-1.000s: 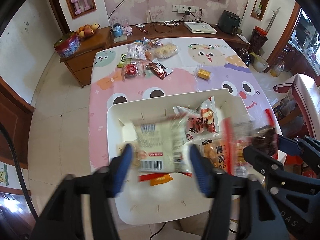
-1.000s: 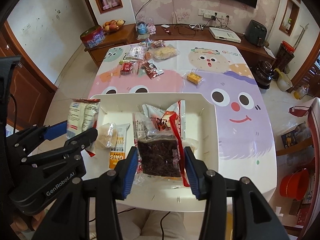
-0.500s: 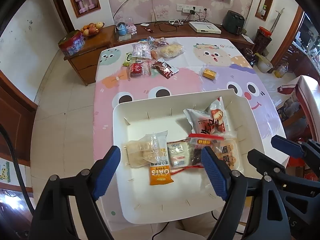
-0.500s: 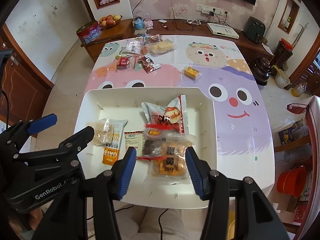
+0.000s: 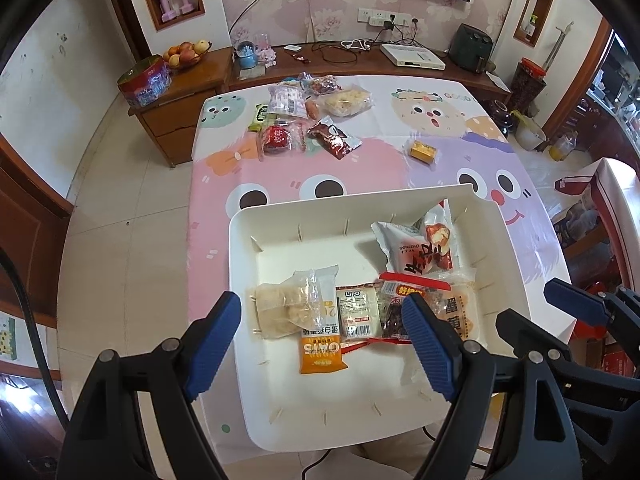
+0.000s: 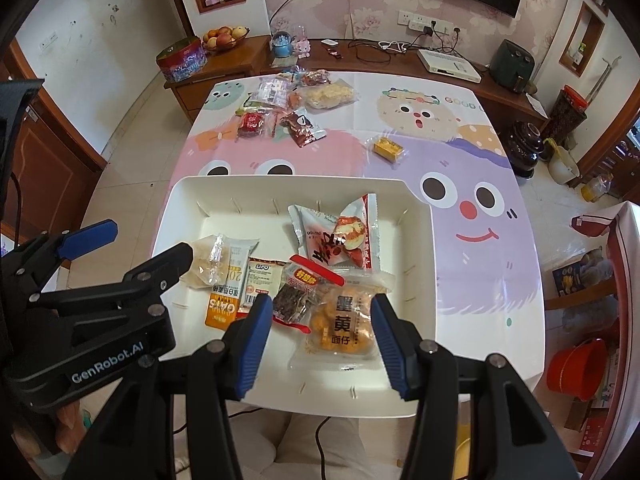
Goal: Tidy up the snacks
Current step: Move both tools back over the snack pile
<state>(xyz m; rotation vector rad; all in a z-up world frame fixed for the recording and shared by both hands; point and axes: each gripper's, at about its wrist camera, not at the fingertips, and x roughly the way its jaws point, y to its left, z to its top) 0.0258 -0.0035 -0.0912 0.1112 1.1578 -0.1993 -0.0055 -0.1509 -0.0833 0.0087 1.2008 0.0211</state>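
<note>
Snack packets lie in a loose row across the near half of the white tray (image 5: 502, 216), which sits at the near edge of the worktop (image 6: 460, 152). Left gripper (image 5: 322, 344) hangs above the row with its jaws spread wide and nothing between the pads; they have just been opening, and the oats bar (image 5: 322, 354) and small Lipo packet (image 5: 357, 312) lie directly under the gap. Right gripper (image 6: 318, 330) stands partly open and empty above the yellow-printed bun packet (image 6: 344, 326), with the dark dried-fruit packet (image 6: 298, 298) just beside its left finger. Remaining loose snacks (image 5: 304, 120) sit in a cluster at the far left of the worktop, well apart from both grippers, with a small yellow packet (image 6: 386, 147) lying alone to the far right of the tray. Judged from this layout, the cluster lies ahead of the left gripper and is nearer to it, while the yellow packet falls to the right one.
</note>
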